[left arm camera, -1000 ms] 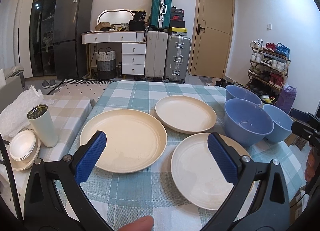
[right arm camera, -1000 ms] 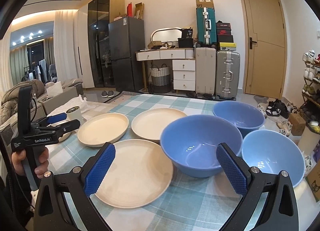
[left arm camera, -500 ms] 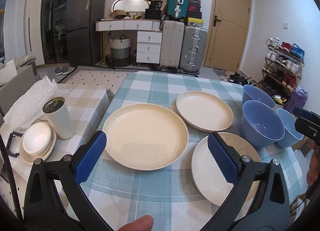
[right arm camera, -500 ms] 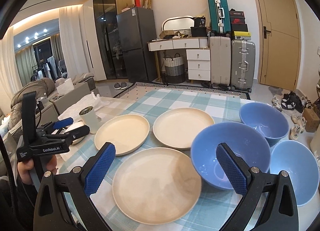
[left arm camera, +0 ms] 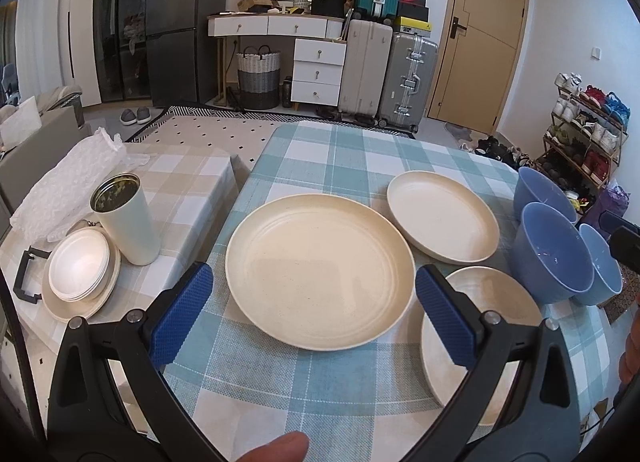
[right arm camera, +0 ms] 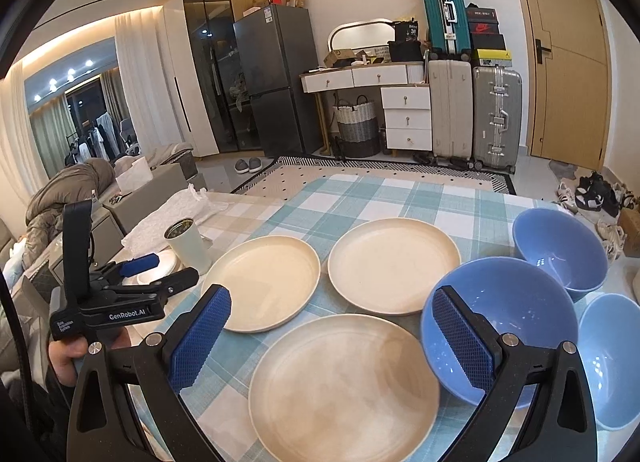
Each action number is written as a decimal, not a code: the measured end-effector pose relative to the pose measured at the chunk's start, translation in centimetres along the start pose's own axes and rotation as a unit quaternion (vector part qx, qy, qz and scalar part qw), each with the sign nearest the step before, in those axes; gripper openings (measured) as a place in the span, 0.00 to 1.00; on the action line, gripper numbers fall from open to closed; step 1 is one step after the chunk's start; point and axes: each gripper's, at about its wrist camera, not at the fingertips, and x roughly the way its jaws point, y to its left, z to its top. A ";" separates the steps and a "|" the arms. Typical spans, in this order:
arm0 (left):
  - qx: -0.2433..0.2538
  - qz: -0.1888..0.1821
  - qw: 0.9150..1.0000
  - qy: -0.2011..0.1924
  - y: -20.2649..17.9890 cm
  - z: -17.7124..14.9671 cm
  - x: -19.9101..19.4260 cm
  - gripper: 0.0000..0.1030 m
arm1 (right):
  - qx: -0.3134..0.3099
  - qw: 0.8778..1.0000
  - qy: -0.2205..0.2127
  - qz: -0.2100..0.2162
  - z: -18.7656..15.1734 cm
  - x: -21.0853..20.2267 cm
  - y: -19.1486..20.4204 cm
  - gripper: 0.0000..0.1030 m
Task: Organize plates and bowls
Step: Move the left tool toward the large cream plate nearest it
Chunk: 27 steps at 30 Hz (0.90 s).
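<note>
Three round cream plates (left arm camera: 320, 270) and glossy blue bowls (right arm camera: 500, 326) sit on my checked counter (left arm camera: 352, 158); both my hand-held grippers, left (left arm camera: 314, 314) and right (right arm camera: 332, 338), hover spread, empty.

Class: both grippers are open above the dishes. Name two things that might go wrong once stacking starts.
1. The three blue bowls crowd the table's right edge; a nudge might tip the outer bowl off.
2. The cream plates lie flat on the cloth, so the left gripper may slip on a rim or drag the cloth.
</note>
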 end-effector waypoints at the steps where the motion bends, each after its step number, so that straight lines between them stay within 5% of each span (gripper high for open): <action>1: -0.001 0.002 1.000 0.003 0.0 0.1 0.5 0.98 | 0.004 1.000 0.003 0.002 0.2 0.4 0.0 1.00; 27: -0.056 0.018 0.995 0.076 6.1 0.2 8.7 0.95 | -0.002 0.995 0.104 0.007 1.5 12.6 3.2 1.00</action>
